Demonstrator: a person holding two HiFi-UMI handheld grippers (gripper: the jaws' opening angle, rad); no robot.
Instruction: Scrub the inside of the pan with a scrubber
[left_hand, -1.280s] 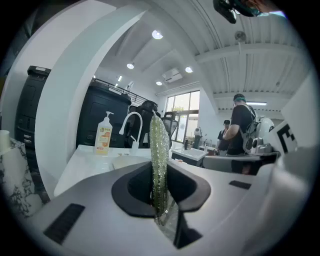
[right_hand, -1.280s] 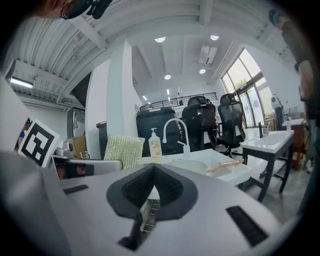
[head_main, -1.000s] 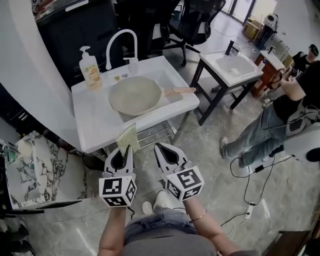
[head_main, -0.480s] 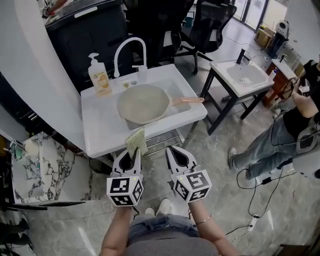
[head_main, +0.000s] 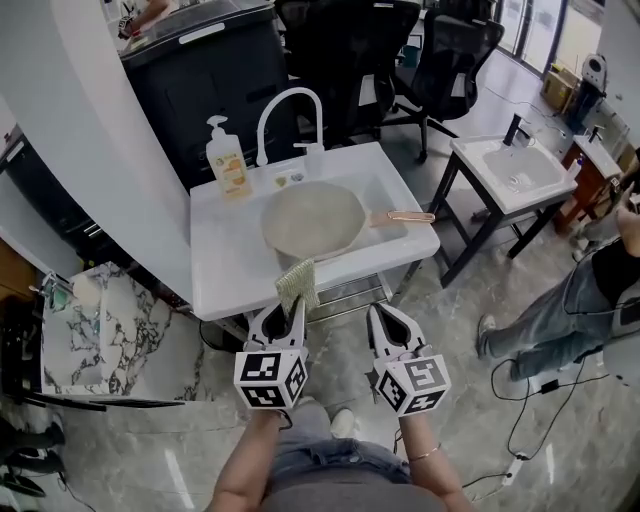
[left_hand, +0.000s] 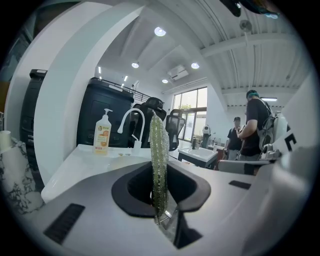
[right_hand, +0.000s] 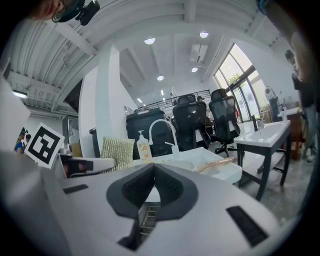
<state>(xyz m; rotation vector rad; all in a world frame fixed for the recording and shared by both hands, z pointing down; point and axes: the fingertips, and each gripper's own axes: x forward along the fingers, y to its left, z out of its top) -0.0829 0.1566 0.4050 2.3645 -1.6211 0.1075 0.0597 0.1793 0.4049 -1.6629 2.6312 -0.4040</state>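
the pan (head_main: 313, 218) sits in the sink (head_main: 388, 192) of the white worktop (head_main: 225, 270), handle pointing to my right, ahead of both claws. my left claw (head_main: 284, 318) is clamped on the green scrubber (head_main: 297, 284), which stands on edge between its jaws near the worktop's front edge. my right claw (head_main: 386, 322), beside it, is closed and empty.

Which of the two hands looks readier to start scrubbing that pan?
Left. The left gripper pinches the green scrubber, which points toward the pan. The right gripper is shut on nothing, on the side of the pan's handle.
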